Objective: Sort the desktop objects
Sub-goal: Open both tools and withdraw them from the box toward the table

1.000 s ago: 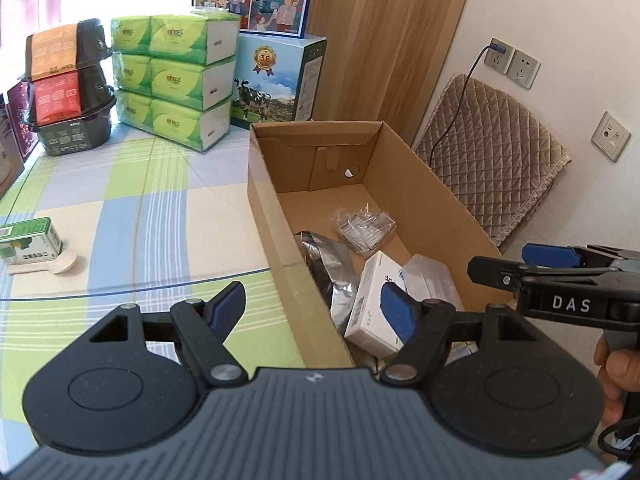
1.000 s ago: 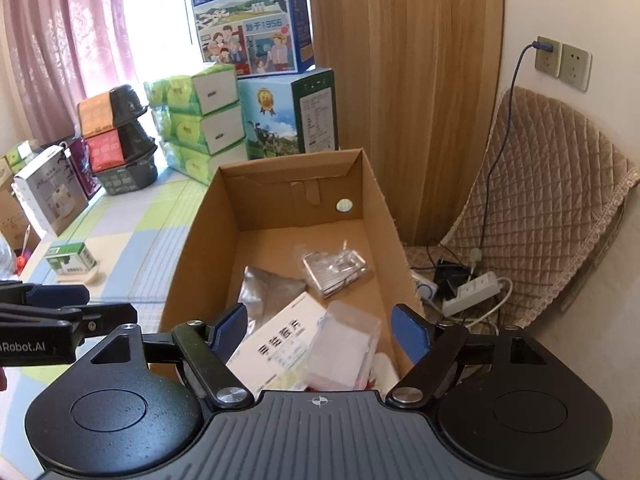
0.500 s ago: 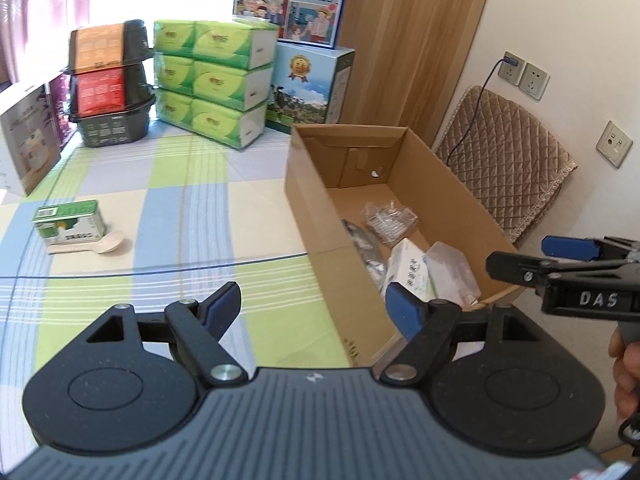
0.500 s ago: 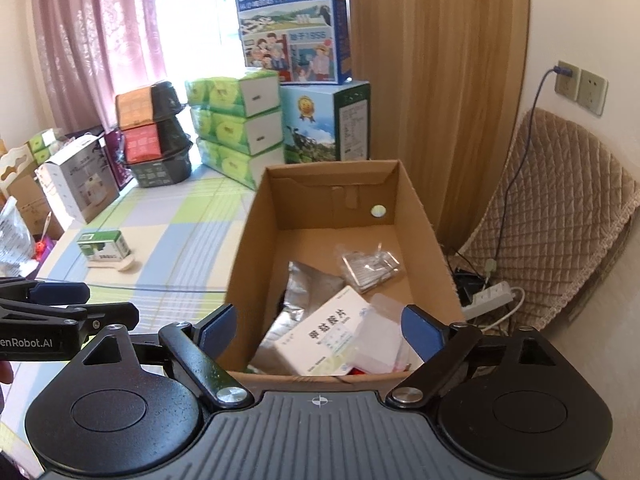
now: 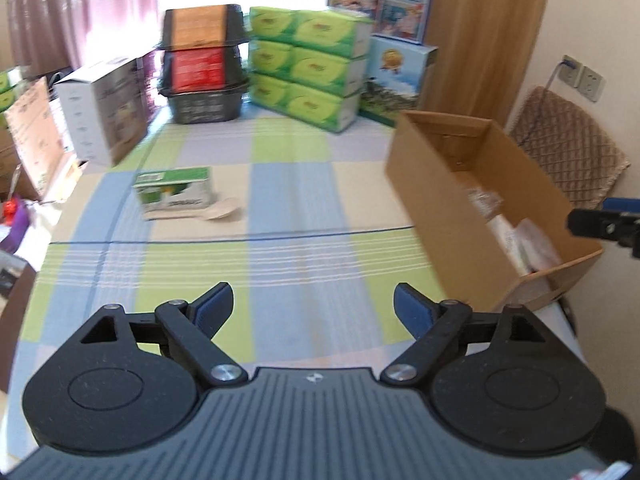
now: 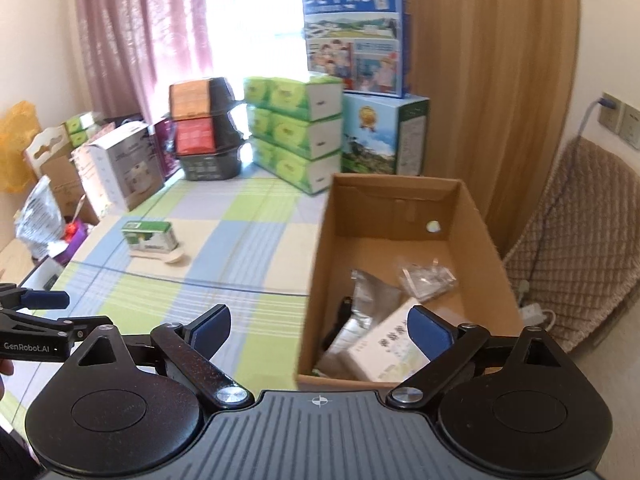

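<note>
On the checked surface (image 5: 288,208), the small green box (image 5: 173,191) sits atop a pale spoon (image 5: 224,211) — well apart from the cardboard box (image 6: 400,240).
Both hand-held grippers — left (image 5: 313,307), right (image 6: 319,326) — are spread and empty; grabbing the box could drag or flip that spoon.

One cardboard box (image 6: 316,280) — one small green carton (image 6: 150,236), one spoon (image 6: 176,257) — six green tissue packs (image 5: 308,68).

We held the right gripper (image 6: 319,326) with its jaws wide apart and empty, above the near edge of the cardboard box (image 6: 320,280). Inside the box lay a white carton (image 6: 390,354), a silver pouch (image 6: 370,304) and a clear packet (image 6: 426,278). A small green box (image 6: 150,236) stood on the checked tablecloth (image 6: 248,256), well apart from us.
</note>
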### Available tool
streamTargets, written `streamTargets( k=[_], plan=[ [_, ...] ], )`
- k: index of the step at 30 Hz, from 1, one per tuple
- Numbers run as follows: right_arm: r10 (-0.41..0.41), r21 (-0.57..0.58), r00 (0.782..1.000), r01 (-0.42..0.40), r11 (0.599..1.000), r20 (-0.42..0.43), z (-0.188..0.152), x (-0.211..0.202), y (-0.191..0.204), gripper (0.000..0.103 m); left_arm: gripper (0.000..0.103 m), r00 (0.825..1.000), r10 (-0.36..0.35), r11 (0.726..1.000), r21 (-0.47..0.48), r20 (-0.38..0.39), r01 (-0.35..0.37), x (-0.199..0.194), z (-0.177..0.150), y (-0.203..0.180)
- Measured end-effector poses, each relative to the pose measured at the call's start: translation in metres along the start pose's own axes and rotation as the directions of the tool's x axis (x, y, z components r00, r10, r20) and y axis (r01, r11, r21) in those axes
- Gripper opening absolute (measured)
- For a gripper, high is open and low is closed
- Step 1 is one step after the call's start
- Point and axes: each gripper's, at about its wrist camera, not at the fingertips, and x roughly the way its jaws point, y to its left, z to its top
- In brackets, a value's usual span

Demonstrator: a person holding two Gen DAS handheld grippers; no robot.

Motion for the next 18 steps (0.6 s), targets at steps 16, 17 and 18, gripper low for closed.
streamTargets(
  k=[16, 17, 18],
  plan=[
    [0.088, -0.181, 0.994, -0.099, 0.978, -0.068, 0.016, 0.058, 0.074, 0.094, 0.088, 0.995, 0.098, 0.990, 0.109, -0.035, -0.094, 0.011, 0.000, 0.107],
    [0.095, -0.202, 0.993, -0.109, 0.973, -0.075, 0.017, 0.063, 0.078, 0.094, 0.088, 0.996, 0.086, 0.988, 0.132, -0.035, -0.081, 0.016, 0.004, 0.111],
    [0.103, -0.226, 0.991, -0.120, 0.967, -0.084, 0.019, 0.069, 0.084, 0.094, 0.088, 0.997, 0.070, 0.986, 0.157, -0.035, -0.063, 0.021, 0.007, 0.115]
  ],
)
